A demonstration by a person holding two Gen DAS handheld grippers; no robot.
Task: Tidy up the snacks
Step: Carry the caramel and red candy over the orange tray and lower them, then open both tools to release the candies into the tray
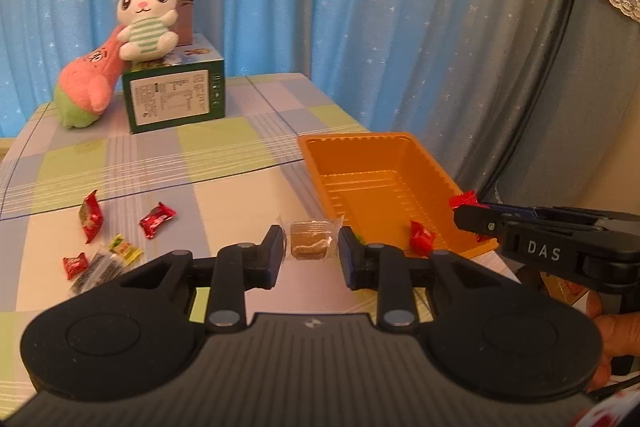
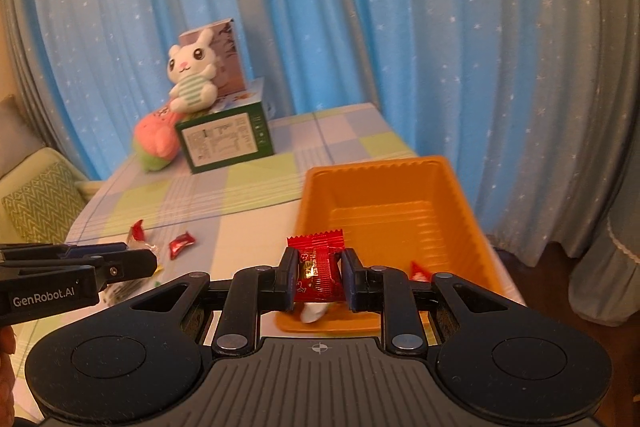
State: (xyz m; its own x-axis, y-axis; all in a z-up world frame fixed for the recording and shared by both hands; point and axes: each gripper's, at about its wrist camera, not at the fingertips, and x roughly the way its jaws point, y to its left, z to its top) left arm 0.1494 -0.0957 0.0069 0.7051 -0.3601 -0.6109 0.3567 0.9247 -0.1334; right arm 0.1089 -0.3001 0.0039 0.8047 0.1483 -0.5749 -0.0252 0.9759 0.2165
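My left gripper (image 1: 311,251) is shut on a clear packet (image 1: 310,241) with a brown snack inside, held above the table near the orange tray (image 1: 360,155). In the right wrist view, my right gripper (image 2: 318,273) is shut on a red snack packet (image 2: 318,263) over the tray's (image 2: 380,187) near end. One red snack (image 1: 422,237) lies inside the tray. Loose on the table to the left are red packets (image 1: 91,215) (image 1: 157,219) (image 1: 75,265), a yellow-green one (image 1: 126,249) and a dark one (image 1: 100,269). The right gripper (image 1: 468,213) also shows at the tray's right rim.
A green box (image 1: 176,95) stands at the table's far left with a white plush rabbit (image 1: 146,23) on it and a pink plush (image 1: 86,83) leaning beside it. Blue curtains hang behind. A covered chair (image 1: 600,67) stands right of the table. A green cushion (image 2: 40,203) lies left.
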